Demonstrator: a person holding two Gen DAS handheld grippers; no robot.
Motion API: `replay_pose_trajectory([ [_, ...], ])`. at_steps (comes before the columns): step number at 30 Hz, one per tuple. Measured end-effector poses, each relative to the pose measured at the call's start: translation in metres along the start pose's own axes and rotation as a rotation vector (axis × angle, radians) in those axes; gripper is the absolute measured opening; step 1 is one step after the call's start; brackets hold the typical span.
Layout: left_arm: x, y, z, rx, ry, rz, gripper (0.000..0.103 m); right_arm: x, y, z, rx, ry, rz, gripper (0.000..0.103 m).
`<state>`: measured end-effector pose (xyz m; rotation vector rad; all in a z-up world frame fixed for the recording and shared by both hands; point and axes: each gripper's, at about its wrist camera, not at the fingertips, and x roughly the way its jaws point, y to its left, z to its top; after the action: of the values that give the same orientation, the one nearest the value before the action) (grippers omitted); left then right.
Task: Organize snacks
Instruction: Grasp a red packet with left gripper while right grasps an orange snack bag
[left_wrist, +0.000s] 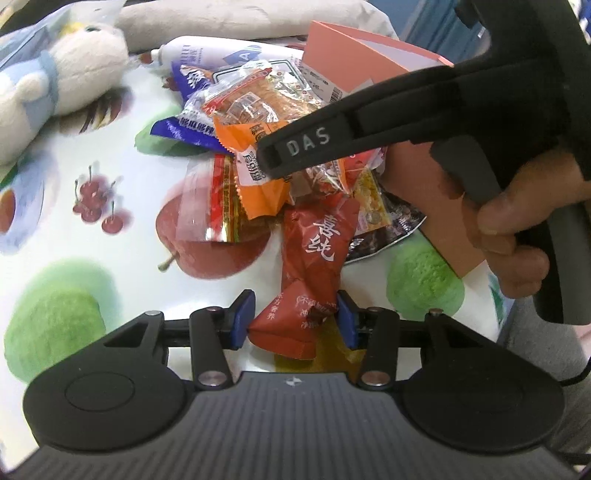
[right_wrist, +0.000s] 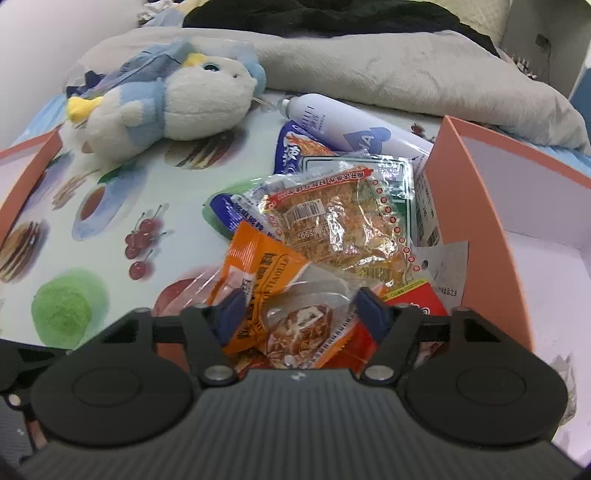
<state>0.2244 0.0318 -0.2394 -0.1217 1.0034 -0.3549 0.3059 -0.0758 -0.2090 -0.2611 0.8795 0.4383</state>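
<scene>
A heap of snack packets lies on a fruit-print tablecloth. In the left wrist view my left gripper has its blue pads against both sides of a red packet with white characters. My right gripper reaches over the heap from the right, its black body above an orange packet. In the right wrist view my right gripper stands open around a clear packet of brown snack, with the orange packet at its left pad. A large clear cracker packet lies beyond.
A salmon-pink box stands open at the right of the heap; it also shows in the left wrist view. A white and blue plush toy, a white spray bottle and a grey pillow lie at the back.
</scene>
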Motion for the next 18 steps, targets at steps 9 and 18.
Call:
replay_pose_trajectory([
  [9,-0.034,0.007,-0.028,-0.155,-0.028,0.068,0.052,-0.031,0.005,-0.006,-0.013,-0.037,0.020,0.053],
  [18,-0.074,0.028,-0.051,-0.270,-0.079,0.124,0.048,-0.078,0.012,-0.021,-0.029,-0.085,0.013,0.053],
])
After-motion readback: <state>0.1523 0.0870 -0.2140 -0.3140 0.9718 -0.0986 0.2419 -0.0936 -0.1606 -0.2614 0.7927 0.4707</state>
